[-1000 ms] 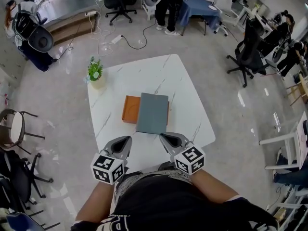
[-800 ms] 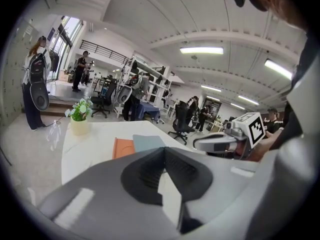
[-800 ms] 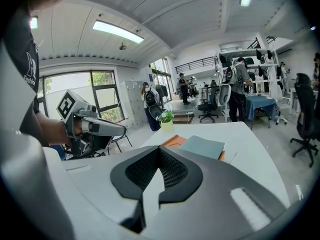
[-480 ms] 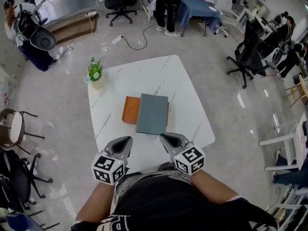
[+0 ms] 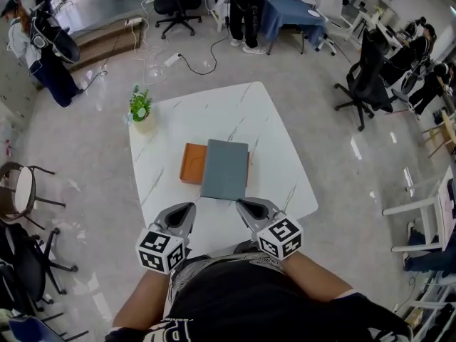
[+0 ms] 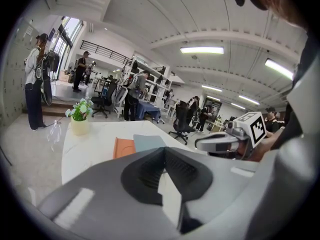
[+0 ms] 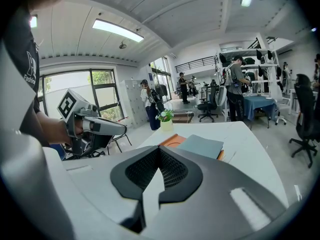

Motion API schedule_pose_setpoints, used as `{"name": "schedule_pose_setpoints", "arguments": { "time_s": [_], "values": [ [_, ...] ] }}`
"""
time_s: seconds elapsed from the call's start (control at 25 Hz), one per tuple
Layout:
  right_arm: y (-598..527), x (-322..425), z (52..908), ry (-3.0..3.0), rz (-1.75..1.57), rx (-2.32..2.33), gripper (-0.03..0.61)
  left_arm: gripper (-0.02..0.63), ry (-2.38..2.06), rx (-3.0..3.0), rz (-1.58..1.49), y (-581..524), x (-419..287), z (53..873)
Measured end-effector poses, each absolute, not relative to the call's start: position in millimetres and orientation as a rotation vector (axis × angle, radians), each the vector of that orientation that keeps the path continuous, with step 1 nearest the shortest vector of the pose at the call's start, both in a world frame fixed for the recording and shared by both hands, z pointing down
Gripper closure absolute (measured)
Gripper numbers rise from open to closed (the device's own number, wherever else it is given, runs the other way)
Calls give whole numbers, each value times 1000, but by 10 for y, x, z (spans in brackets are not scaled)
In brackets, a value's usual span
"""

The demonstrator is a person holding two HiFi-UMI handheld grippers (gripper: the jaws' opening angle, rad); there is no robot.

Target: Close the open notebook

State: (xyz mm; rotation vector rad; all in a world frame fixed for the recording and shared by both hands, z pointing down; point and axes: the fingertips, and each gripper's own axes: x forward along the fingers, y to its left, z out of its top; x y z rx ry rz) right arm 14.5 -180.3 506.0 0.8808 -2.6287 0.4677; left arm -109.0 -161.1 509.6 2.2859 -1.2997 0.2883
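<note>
Fingers (image 5: 251,209) unmoved; notebook (image 5: 225,169) lies just beyond them, apart.

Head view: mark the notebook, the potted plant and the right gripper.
notebook (image 5: 225,169), head view, middle of its grey top cover.
potted plant (image 5: 141,110), head view, lower leaves just above the pot.
right gripper (image 5: 244,205), head view, tips of its closed jaws.
</note>
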Motion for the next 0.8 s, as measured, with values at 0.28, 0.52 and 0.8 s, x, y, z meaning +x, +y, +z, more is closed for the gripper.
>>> {"name": "schedule_pose_setpoints", "arguments": {
  "time_s": [0.28,0.52,0.8],
  "values": [
    [-1817,142,5070,-2629,470,877,578,555,-1304,2293,286,-1627,-1090,5077],
    [-1821,143,5103,-2618,469,878,578,555,-1305,2290,289,-1616,-1093,5090],
    [-1816,164,5151,-2595,481,887,578,555,-1307,2284,291,-1606,-1110,5092]
  ]
}}
